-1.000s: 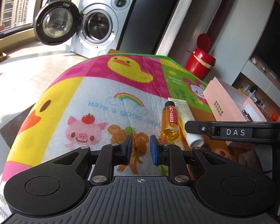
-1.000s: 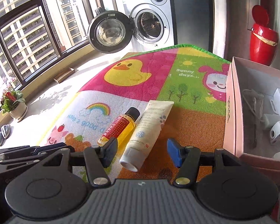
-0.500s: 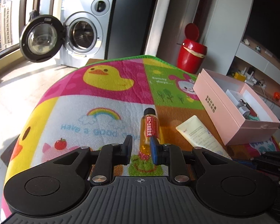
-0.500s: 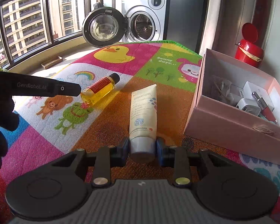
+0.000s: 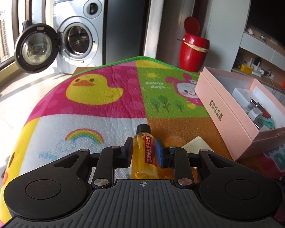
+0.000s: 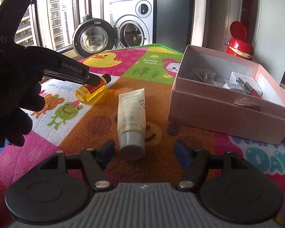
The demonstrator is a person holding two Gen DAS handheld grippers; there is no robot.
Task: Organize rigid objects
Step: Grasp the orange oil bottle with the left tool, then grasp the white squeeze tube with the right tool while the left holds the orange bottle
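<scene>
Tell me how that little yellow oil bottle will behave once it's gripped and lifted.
The yellow oil bottle looks round and smooth, so it may slip or twist between the left gripper pads. Lying on the mat, it could roll if released. The visible liquid probably makes it heavy for its size.

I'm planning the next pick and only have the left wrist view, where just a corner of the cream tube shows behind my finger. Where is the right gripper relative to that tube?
Observer: The right gripper faces the tube end on. Its jaws are opening, and the tube's cap sits between the fingers with neither pad touching it.
Operator: How does the tube lie?
Observer: Flat on the mat, with its cap toward the right gripper and its crimped end pointing away.
Operator: Is anything in the pink box hidden from me by its wall?
Observer: Yes, a grey crumpled item lies in the left end of the pink box. I cannot tell what it is.
</scene>
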